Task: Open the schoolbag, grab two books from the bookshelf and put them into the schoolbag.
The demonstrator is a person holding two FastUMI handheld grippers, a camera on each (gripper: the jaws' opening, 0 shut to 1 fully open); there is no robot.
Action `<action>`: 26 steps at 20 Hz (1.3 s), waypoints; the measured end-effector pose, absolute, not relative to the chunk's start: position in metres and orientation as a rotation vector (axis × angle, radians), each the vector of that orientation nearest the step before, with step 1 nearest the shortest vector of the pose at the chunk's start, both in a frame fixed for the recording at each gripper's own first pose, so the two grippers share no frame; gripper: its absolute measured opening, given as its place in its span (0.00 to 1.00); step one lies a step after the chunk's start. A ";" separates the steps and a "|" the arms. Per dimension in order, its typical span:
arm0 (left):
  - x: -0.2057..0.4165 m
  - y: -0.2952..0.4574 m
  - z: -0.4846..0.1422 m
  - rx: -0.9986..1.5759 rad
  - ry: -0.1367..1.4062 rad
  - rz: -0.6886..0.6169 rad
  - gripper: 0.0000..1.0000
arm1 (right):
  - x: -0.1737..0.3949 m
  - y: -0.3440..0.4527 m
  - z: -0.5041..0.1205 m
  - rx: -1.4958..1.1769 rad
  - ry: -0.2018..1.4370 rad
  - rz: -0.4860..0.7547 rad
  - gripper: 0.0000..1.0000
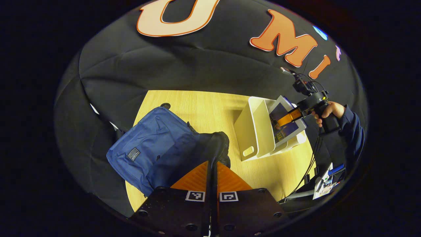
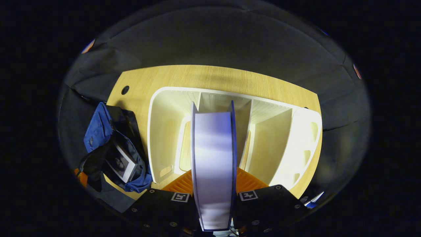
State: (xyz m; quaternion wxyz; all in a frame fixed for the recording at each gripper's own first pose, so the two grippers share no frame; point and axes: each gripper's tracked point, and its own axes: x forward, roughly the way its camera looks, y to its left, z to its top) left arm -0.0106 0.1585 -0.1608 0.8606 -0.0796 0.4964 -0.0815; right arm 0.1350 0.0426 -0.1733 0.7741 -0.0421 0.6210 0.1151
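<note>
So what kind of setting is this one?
Probably a staged recording booth, not a real home: black cloth wall all round, one wooden table holding a schoolbag and a white bookshelf.

Your left gripper point(image 1: 213, 171) carries two ridged wedge-shaped fingers point(image 1: 194, 179) that taper to points, mounted on dark speckled blocks point(image 1: 171, 210). Each block bears a square black-and-white marker point(image 1: 195, 196) near the inner edge and round screw heads point(image 1: 142, 213) along its face. Your right gripper point(image 2: 213, 184) has the same build: ribbed fingers point(image 2: 179, 184), dark blocks with screws point(image 2: 271, 210), one square marker per side point(image 2: 248, 195). Seen from the left gripper view, it has a black pistol-style handle point(image 1: 329, 121), a black camera unit on top point(image 1: 304, 86), and thin black cables point(image 1: 310, 161) trailing down. Your sleeve point(image 1: 353, 135) is dark navy.
</note>
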 end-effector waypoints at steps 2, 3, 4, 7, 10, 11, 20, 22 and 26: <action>-0.011 0.159 -0.162 -0.166 1.043 -0.177 0.02 | 0.130 0.033 -0.151 -0.093 1.311 0.265 0.40; -0.011 0.158 -0.161 -0.163 1.041 -0.180 0.02 | 0.127 0.031 -0.138 -0.088 1.294 0.276 0.40; -0.011 0.158 -0.161 -0.162 1.041 -0.182 0.02 | 0.124 0.029 -0.124 -0.076 1.277 0.287 0.40; -0.011 0.157 -0.162 -0.170 1.039 -0.188 0.02 | 0.106 0.017 -0.091 -0.059 1.225 0.313 0.40; -0.010 0.157 -0.162 -0.166 1.040 -0.192 0.02 | 0.088 0.014 -0.055 0.006 1.187 0.346 0.40; -0.009 0.157 -0.161 -0.160 1.037 -0.192 0.02 | 0.081 0.014 -0.044 0.028 1.169 0.363 0.40; -0.002 0.163 -0.155 -0.113 1.029 -0.177 0.02 | 0.012 0.087 -0.034 0.338 1.111 0.534 0.39; 0.000 0.165 -0.152 -0.091 1.027 -0.178 0.02 | -0.002 0.117 -0.052 0.393 1.126 0.595 0.39; 0.004 0.170 -0.148 -0.056 1.030 -0.173 0.02 | -0.027 0.165 -0.085 0.503 1.164 0.669 0.39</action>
